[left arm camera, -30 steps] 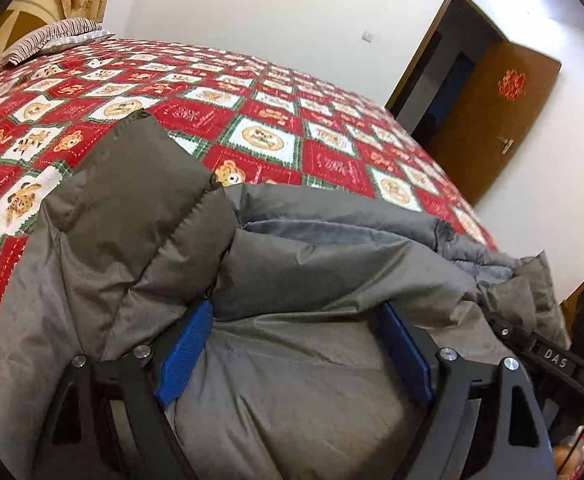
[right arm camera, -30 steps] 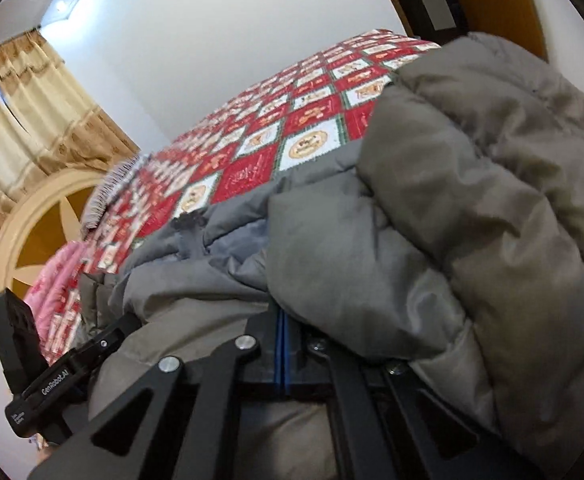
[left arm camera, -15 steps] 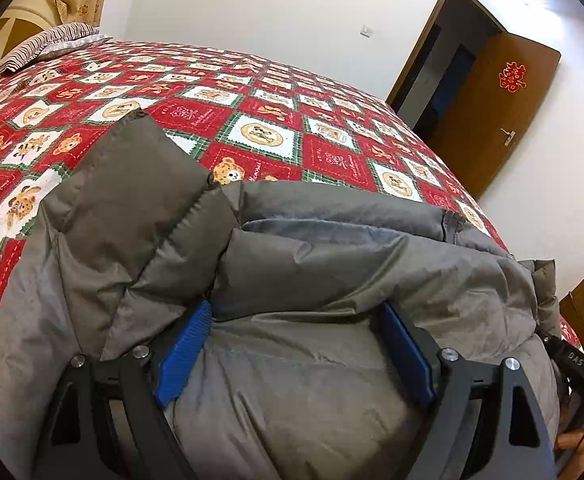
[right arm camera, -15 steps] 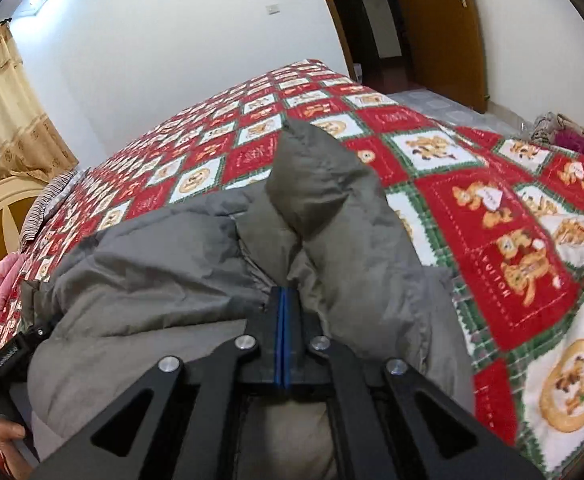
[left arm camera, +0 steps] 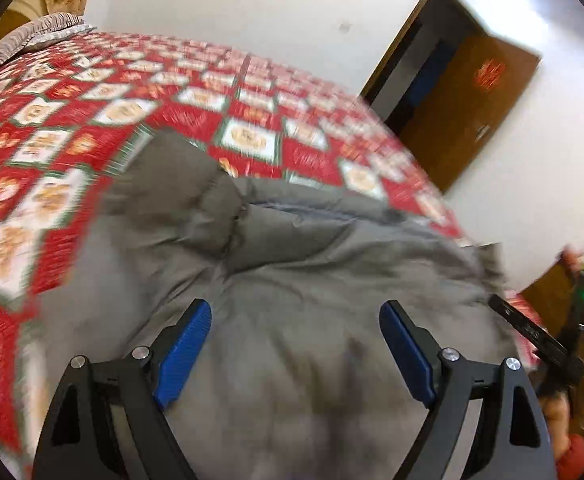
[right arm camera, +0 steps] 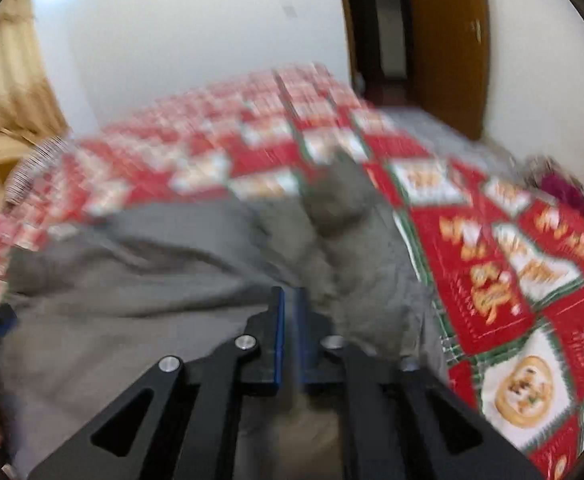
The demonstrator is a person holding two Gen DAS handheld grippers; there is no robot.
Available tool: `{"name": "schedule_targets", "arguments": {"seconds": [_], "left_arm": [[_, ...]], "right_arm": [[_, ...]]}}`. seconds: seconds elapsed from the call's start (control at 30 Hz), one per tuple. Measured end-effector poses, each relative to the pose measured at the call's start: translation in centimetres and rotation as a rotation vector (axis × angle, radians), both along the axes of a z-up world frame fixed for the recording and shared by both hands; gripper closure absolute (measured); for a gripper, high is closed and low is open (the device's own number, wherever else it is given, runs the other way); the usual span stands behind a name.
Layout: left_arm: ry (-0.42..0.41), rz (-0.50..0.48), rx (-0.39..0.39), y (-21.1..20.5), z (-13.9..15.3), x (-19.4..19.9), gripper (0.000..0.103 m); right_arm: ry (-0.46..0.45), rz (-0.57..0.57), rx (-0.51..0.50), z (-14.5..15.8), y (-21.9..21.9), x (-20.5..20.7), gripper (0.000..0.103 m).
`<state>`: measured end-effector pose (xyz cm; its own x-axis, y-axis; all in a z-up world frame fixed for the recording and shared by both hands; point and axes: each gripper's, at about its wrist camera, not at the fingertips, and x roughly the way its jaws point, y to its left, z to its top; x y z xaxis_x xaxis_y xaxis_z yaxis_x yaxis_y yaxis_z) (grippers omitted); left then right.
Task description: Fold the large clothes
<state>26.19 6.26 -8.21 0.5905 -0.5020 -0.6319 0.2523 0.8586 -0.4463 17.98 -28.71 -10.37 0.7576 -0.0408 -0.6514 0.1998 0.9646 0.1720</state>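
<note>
No lettering anywhere is sharp enough to read.

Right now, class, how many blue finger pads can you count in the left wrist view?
2: one pad at lower left, the other pad at lower right, wide apart above the grey jacket. None seems hidden.

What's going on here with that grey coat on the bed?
A person is folding a grey puffer jacket on a bed with a red patchwork quilt, using a handheld gripper in each hand. The left gripper is wide open above the jacket, gripping nothing. The right gripper has just been opening; a thin gap shows between its blue pads, with no fabric visibly caught. The jacket lies bunched, sleeves tucked inward.
</note>
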Motion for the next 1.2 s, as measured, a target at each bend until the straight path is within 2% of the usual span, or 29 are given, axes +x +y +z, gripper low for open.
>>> {"name": "schedule_targets", "arguments": {"seconds": [0.07,0.17,0.27,0.37,0.47,0.5,0.6,0.67,0.7,0.8,0.93,0.97,1.0,1.07,1.1,1.2], "left_arm": [[-0.016,0.037,-0.002,2.8,0.9,-2.7,0.017],[-0.028,0.133,-0.003,6.4,0.9,-6.5,0.016],[-0.015,0.211,-0.063,8.8,-0.1,-9.8,0.016],[0.004,0.25,-0.133,9.9,-1.8,-11.7,0.016],[0.078,0.288,-0.149,10.3,-3.1,-10.8,0.016],[0.104,0.29,-0.184,10.3,-3.6,-10.2,0.016],[0.118,0.26,-0.273,9.5,-4.4,-9.0,0.016],[0.135,0.221,-0.276,7.8,-5.3,-7.4,0.016],[0.147,0.212,-0.249,7.0,-5.7,-6.7,0.016],[0.097,0.216,-0.2,5.5,-5.5,-6.1,0.011],[0.036,0.257,-0.24,4.9,-5.8,-5.6,0.011],[0.021,0.255,-0.259,4.8,-5.8,-5.5,0.013],[0.014,0.245,-0.274,4.6,-5.9,-5.3,0.033],[0.034,0.206,-0.348,5.0,-6.4,-5.5,0.058],[0.039,0.203,-0.396,5.1,-6.5,-5.3,0.065],[0.009,0.174,-0.4,5.1,-5.1,-5.4,0.076]], "right_arm": [[-0.064,0.069,0.021,2.2,2.5,-1.8,0.09],[-0.056,0.201,0.051,3.0,7.3,-2.4,0.09],[-0.02,0.271,0.054,1.6,12.0,-1.5,0.09],[0.041,0.25,0.031,-2.1,14.5,0.3,0.09],[0.07,0.22,0.018,-5.4,14.6,0.8,0.1],[0.071,0.217,0.039,-5.9,14.4,0.7,0.102],[0.098,0.217,0.123,-6.4,13.4,1.0,0.103],[0.104,0.219,0.134,-6.3,13.2,0.7,0.103],[0.103,0.219,0.126,-6.2,13.4,0.6,0.103],[0.1,0.219,0.115,-6.1,13.7,0.3,0.103],[0.103,0.217,0.127,-6.3,13.7,0.6,0.103],[0.104,0.216,0.121,-6.4,13.7,0.6,0.103],[0.105,0.216,0.118,-6.3,13.7,0.7,0.103],[0.106,0.216,0.122,-6.3,13.8,0.8,0.103],[0.107,0.215,0.126,-6.3,13.7,0.8,0.103],[0.114,0.215,0.143,-6.4,13.5,0.7,0.103]]}}
